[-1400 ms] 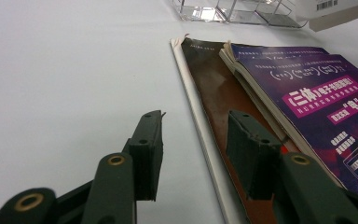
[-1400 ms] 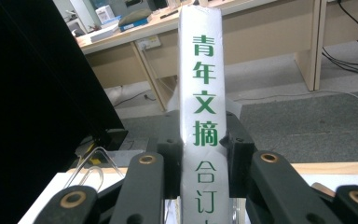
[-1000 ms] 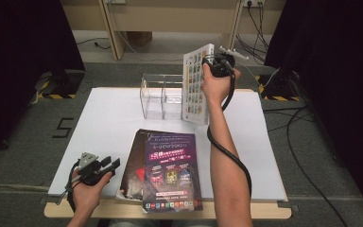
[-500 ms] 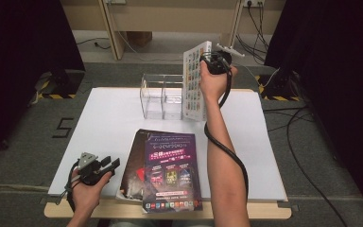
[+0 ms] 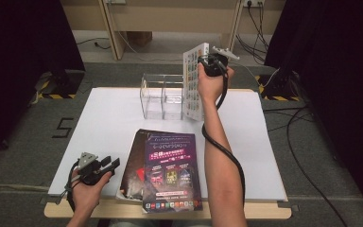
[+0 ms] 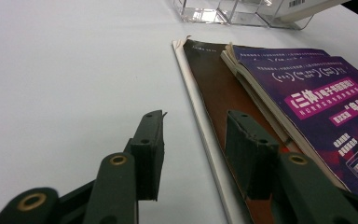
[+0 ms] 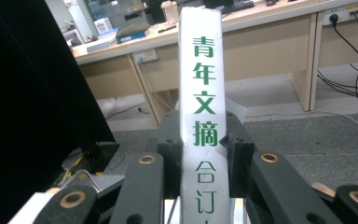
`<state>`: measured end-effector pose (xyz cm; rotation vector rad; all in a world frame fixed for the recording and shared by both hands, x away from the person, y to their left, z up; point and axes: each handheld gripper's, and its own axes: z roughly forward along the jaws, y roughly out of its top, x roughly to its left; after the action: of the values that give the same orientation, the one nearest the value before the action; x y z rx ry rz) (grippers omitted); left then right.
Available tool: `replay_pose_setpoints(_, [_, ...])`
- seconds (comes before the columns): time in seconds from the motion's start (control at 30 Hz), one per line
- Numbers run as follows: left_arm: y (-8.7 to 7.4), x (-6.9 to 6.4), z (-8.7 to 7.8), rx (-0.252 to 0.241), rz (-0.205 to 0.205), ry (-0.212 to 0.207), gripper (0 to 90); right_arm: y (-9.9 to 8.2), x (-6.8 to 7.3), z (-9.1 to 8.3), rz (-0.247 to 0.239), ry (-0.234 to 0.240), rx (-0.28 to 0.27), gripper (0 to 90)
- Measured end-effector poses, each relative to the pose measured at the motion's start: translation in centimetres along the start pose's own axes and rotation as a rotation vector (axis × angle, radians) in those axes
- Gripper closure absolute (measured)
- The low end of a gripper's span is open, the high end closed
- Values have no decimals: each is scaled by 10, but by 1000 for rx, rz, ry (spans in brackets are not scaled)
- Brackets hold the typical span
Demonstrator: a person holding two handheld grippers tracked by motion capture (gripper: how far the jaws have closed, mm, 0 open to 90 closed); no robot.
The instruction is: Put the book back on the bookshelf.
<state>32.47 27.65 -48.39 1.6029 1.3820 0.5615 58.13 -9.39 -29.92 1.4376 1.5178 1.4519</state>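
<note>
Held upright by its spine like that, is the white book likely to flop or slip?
The white book probably stays fairly stiff: its spine looks thick between the right hand-held gripper pads. The glossy cover may slip somewhat. Set down on its edge, it could tip without the clear acrylic holder.

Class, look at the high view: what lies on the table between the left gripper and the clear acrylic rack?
Bare white table; the dark magazines lie off to the side of the left gripper, short of the rack.

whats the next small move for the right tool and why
Probably lower the white book straight down into the clear rack's right slot: the right tool grips it upright by the spine, with its bottom edge at that end of the rack.
</note>
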Motion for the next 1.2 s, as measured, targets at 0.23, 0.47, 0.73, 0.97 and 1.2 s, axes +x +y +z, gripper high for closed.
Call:
replay_pose_setpoints(0.23, [-1,0,0,5,-2,0,566,-6,4,-14,-56,25,-1,735])
replay_pose_setpoints(0.47, [-2,-1,-1,2,-3,2,566,-18,3,-42,-105,52,0,731])
replay_pose_setpoints(0.73, [-3,-1,0,9,-5,1,566,-43,-12,-74,-124,65,33,734])
replay_pose_setpoints(0.97, [-3,-3,0,6,-6,1,566,-49,-17,-89,-136,94,55,733])
replay_pose_setpoints(1.2, [-4,-4,0,8,-5,-4,566,-63,-24,-114,-129,85,69,722])
